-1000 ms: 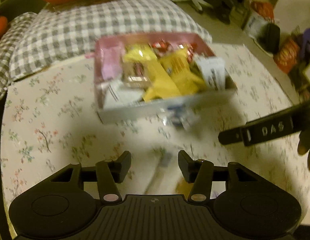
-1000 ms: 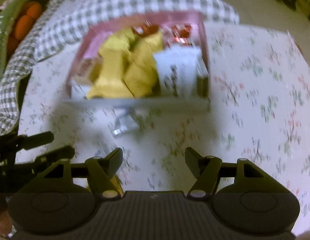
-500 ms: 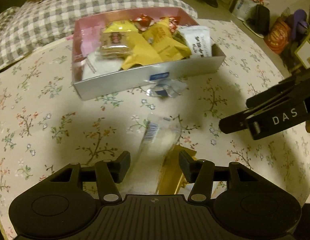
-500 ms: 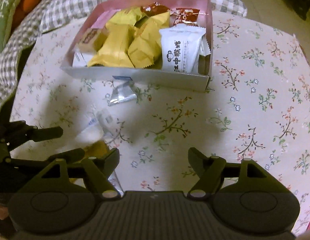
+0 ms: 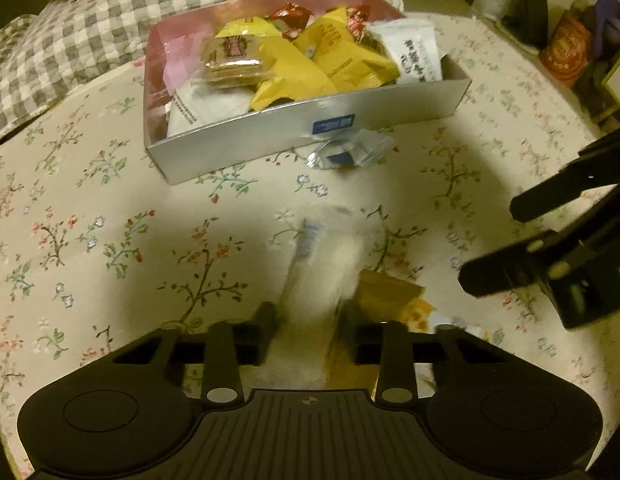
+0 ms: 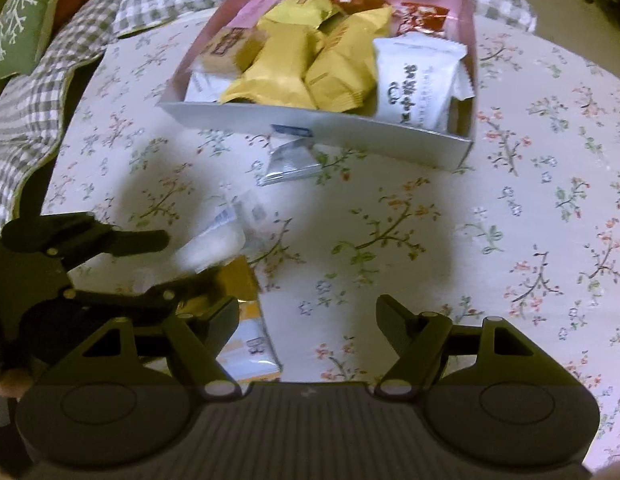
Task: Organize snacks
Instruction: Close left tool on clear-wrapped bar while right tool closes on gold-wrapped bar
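Box (image 5: pixel 310 128) at frame top already holds most snacks; three lie loose on the surface (image 5: pixel 109 240). Left hand-held gripper (image 5: pixel 307 320) is closing around the white packet (image 5: pixel 322 280); right hand-held gripper (image 6: pixel 307 320) spread, empty.

Black Chinese characters, too blurred to read, on white plastic snack packet (image 6: pixel 418 80) upper right of frame, digits resembling "03" upside down on yellow-and-white flat packet (image 6: pixel 251 346) lower left, nothing else legible
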Action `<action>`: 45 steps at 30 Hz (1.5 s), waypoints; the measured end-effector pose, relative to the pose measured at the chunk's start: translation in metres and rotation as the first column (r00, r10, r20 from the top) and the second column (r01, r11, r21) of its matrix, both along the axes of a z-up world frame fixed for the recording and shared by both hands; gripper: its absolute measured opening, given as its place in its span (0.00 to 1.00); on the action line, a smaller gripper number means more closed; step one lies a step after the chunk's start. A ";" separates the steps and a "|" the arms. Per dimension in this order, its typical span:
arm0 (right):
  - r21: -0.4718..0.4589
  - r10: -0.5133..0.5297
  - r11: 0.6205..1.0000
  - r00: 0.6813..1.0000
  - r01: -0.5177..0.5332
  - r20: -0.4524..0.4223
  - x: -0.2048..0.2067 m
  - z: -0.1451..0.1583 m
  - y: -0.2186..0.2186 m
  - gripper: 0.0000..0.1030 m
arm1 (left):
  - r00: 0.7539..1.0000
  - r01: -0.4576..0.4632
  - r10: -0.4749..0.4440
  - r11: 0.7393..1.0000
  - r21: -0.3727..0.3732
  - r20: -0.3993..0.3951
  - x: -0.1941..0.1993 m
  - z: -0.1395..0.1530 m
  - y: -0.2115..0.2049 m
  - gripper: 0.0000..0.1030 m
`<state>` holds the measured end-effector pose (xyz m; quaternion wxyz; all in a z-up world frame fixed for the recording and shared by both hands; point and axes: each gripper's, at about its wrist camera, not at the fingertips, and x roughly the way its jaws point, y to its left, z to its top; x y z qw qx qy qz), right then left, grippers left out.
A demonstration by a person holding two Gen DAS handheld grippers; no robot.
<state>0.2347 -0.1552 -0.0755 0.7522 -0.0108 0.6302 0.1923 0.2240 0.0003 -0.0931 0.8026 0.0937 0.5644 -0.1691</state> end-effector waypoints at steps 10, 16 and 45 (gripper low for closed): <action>0.182 0.071 0.982 0.989 -0.047 -0.127 -0.007 -0.004 0.022 0.63 | 0.996 -0.081 0.080 0.997 -0.005 -0.027 0.012 0.000 0.024 0.17; 0.222 0.065 0.975 0.979 -0.021 -0.192 -0.009 -0.015 0.031 0.54 | 0.990 -0.139 0.139 0.990 -0.002 -0.027 0.017 0.002 0.047 0.17; 0.035 0.017 0.999 0.989 -0.022 0.149 -0.035 -0.025 0.096 0.38 | 0.967 -0.255 0.255 0.966 -0.031 -0.013 0.028 0.008 0.086 0.16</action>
